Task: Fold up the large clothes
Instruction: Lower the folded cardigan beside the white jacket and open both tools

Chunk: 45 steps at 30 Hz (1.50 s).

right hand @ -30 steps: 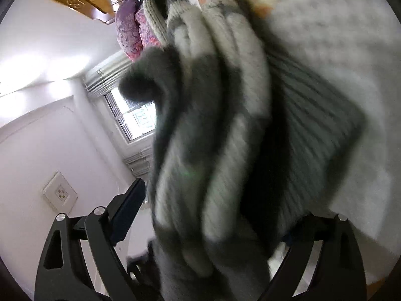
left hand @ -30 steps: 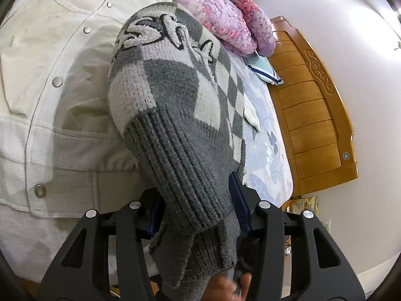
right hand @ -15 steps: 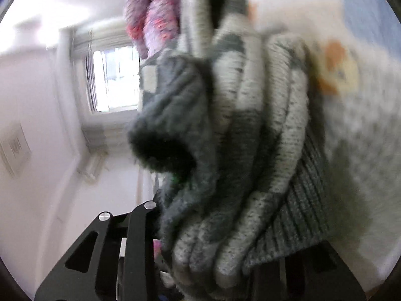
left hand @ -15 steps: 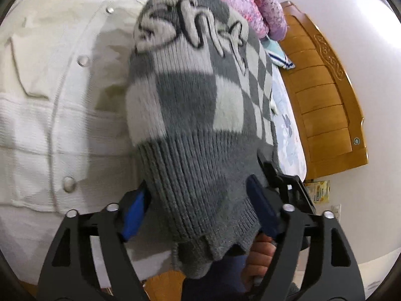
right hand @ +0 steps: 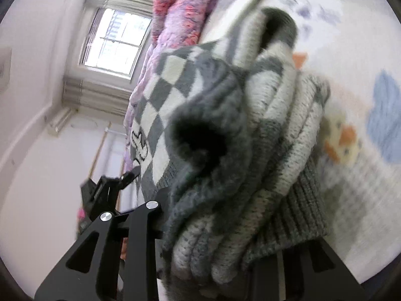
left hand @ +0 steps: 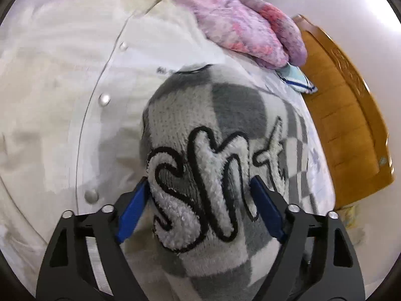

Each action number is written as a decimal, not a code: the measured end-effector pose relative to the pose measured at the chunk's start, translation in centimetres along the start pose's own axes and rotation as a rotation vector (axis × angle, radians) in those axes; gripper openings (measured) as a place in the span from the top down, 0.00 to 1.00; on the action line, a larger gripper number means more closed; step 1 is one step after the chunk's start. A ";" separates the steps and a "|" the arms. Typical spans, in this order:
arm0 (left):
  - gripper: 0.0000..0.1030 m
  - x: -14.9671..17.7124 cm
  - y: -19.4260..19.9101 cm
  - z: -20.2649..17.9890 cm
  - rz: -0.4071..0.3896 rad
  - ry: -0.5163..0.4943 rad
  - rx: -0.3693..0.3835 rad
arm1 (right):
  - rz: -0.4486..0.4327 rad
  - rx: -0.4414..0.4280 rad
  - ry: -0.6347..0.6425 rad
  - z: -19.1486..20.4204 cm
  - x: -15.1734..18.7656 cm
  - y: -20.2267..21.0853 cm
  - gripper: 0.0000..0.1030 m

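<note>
**Checkered sweater gathered between two grippers above the bed**

A grey-and-white checkered knit sweater is seen bundled over the bed, with its fuzzy white lettering outlined in black turned toward the left wrist camera. The left gripper is placed around the lettered part: its blue-padded jaws stand apart on either side of the bundle and are closing, with the knit filling the gap between them. Whether the pads are pressing on the fabric cannot be told for certain; they are seen just at its sides.

In the right wrist view, the right gripper is clamped on thick folded layers of the same sweater, ribbed hem and a dark cuff opening bunched above the jaws, which are closing further on the fabric. The left gripper's black frame is visible beyond the bundle.

A cream jacket with metal snap buttons is spread beneath and to the left of the sweater. A pink and purple fuzzy blanket is heaped beyond it, near the wooden headboard. A window is seen in the right wrist view.
</note>
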<state>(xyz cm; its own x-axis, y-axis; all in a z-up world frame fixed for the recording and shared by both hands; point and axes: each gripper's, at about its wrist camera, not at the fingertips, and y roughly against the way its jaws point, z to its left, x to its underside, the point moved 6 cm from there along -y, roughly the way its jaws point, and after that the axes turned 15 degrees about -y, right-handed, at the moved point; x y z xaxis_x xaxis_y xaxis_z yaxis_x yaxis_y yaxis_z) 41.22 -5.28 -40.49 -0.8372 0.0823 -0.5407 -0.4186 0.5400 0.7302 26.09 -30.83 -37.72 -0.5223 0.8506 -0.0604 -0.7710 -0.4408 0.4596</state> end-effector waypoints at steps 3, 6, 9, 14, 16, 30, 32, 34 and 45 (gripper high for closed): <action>0.33 0.4 0.5 -1.6 -0.044 -0.035 0.019 | -0.054 0.038 0.100 1.6 -1.8 1.0 0.75; 0.34 0.7 -0.3 -4.1 -0.082 -0.042 0.038 | -0.095 0.095 0.240 2.9 -4.0 2.2 0.75; 0.35 -0.2 -2.1 -7.4 -0.125 -0.037 0.076 | -0.159 0.134 0.318 2.9 -6.9 4.7 0.75; 0.48 -1.9 -6.5 -15.2 -0.143 -0.126 0.172 | -0.309 0.207 0.359 1.2 -12.4 10.1 0.75; 0.63 -2.4 -7.7 -18.7 -0.157 -0.190 0.213 | -0.355 0.234 0.346 -0.4 -13.6 12.0 0.75; 0.29 0.3 -12.4 -23.0 0.054 -0.314 0.082 | -0.359 0.310 0.015 -13.5 -12.2 15.1 0.68; 0.29 1.0 -12.6 -22.3 0.086 -0.292 0.065 | -0.327 0.325 -0.022 -13.0 -12.7 15.0 0.65; 0.29 1.3 -12.4 -22.1 0.084 -0.271 0.070 | -0.316 0.334 -0.050 -12.6 -12.7 15.5 0.63; 0.22 4.0 -5.5 -18.5 0.065 -0.272 0.026 | -0.331 0.507 0.013 -10.7 -7.9 18.5 0.49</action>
<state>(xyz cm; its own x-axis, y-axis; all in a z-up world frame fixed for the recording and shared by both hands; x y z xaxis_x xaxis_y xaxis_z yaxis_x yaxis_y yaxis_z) 33.66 -23.42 -38.99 -0.7354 0.3376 -0.5875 -0.3548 0.5469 0.7583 12.08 -48.80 -38.25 -0.2914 0.9144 -0.2811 -0.6251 0.0404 0.7795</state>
